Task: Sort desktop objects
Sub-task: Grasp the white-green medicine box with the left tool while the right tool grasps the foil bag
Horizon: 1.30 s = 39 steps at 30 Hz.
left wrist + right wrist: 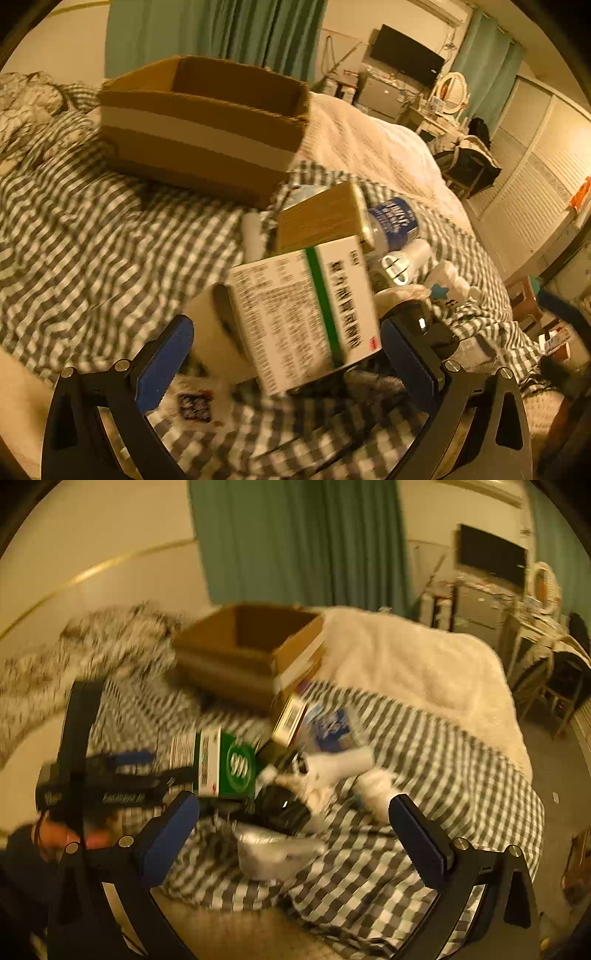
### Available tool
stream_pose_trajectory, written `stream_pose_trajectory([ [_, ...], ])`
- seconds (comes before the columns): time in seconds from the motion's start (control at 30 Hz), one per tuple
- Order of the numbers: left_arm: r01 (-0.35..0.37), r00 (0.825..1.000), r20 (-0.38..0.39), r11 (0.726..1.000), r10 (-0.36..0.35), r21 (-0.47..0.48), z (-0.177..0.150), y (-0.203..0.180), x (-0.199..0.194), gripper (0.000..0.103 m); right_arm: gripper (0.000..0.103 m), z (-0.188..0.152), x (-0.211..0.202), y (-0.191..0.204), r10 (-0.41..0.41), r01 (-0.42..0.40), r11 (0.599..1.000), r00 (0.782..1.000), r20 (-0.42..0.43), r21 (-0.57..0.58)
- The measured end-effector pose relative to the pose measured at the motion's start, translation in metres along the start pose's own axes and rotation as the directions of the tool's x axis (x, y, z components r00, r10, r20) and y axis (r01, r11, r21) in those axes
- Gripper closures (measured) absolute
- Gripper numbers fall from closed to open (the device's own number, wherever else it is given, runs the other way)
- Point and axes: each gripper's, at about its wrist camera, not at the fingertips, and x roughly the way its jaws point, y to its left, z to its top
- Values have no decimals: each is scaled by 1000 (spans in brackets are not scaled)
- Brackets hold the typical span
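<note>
left gripper (284, 354): fingers spread wide, white-and-green medicine box (303, 314) between them, contact unclear | right gripper (295, 834): fingers spread, holding nothing | box sits on checkered blanket (92, 236) amid clutter pile, mid-bed | cardboard box (207, 125) stands beyond, toward bed's far edge

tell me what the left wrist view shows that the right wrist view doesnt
Only the left wrist view shows the white medicine box's printed side between the open left tongs, and the plug.

Only the right wrist view shows that box's green end, the left tool from outside, and the open right tongs, holding nothing.

Both show the cardboard box, checked blanket and blue-labelled bottle.
</note>
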Motion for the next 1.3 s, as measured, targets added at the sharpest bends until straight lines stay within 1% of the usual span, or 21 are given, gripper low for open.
stream_pose_trajectory([
  [0.07, -6, 1000, 25, 1000, 6, 22, 3, -8, 1, 0, 0, -6, 14, 4, 12, -15, 999, 997, -72, -38],
  [0.13, -32, 998, 52, 998, 29, 51, 9, -14, 4, 0, 0, -9, 27, 7, 57, -63, 997, 989, -136, -43],
  [0.17, -53, 997, 57, 996, 49, 71, 11, -17, 9, 0, 0, -9, 31, 9, 65, -75, 996, 985, -157, -55],
  [0.23, -88, 996, 38, 991, 85, 102, 12, -21, 23, 0, 0, -9, 43, 14, 66, -84, 993, 977, -204, -82],
  [0.27, -92, 996, 21, 990, 90, 109, 15, -19, 30, 0, 1, -9, 49, 15, 70, -91, 992, 972, -223, -85],
  [0.33, -105, 994, -2, 988, 106, 116, 14, -17, 41, 0, 7, -11, 64, 17, 63, -90, 992, 963, -263, -92],
  [0.4, -106, 994, -15, 988, 108, 109, 12, -12, 48, 1, 24, -12, 73, 16, 69, -101, 991, 950, -305, -90],
  [0.43, -98, 995, -15, 990, 100, 106, 12, -9, 48, 2, 29, -14, 79, 16, 80, -113, 991, 940, -332, -79],
  [0.47, -93, 995, -12, 990, 95, 103, 11, -7, 47, 2, 37, -17, 81, 15, 83, -115, 991, 937, -339, -74],
  [0.5, -92, 996, -7, 991, 93, 102, 10, -5, 45, 3, 39, -21, 80, 13, 84, -115, 991, 937, -338, -74],
  [0.6, -92, 996, -1, 991, 92, 101, 5, 0, 40, 5, 45, -20, 72, 14, 85, -116, 990, 947, -311, -80],
  [0.7, -88, 996, 8, 993, 87, 82, -1, 7, 29, 7, 48, -17, 59, 20, 83, -112, 989, 959, -270, -97],
  [0.83, -73, 997, 8, 997, 73, 24, -8, 22, 9, 9, 49, -16, 35, 23, 56, -74, 993, 981, -186, -91],
  [0.87, -76, 997, 7, 997, 76, 14, -11, 20, 5, 9, 50, -16, 31, 24, 55, -70, 994, 984, -169, -86],
  [0.93, -82, 997, 11, 997, 82, 6, -16, 23, -1, 9, 50, -20, 16, 30, 50, -61, 995, 990, -133, -83],
  [1.0, -89, 996, 28, 996, 89, 9, -19, 23, -11, 9, 51, -20, 11, 34, 40, -50, 994, 993, -112, -93],
  [1.03, -94, 995, 34, 995, 94, 12, -19, 21, -15, 9, 51, -19, 6, 39, 21, -31, 994, 996, -90, -107],
  [1.1, -108, 993, 55, 994, 107, 17, -19, 20, -27, 9, 51, -15, 4, 43, 8, -15, 994, 998, -61, -110],
  [1.13, -113, 991, 69, 993, 111, 17, -20, 20, -33, 9, 52, -15, -4, 45, 8, -12, 995, 999, -43, -102],
  [1.23, -94, 983, 156, 996, 93, -1, -17, 27, -61, 9, 52, -10, -25, 43, 7, -6, 998, 1000, 13, -64],
  [1.3, -110, 976, 188, 994, 108, 2, -12, 29, -75, 10, 52, -4, -35, 43, 2, 0, 998, 999, 42, -55],
])
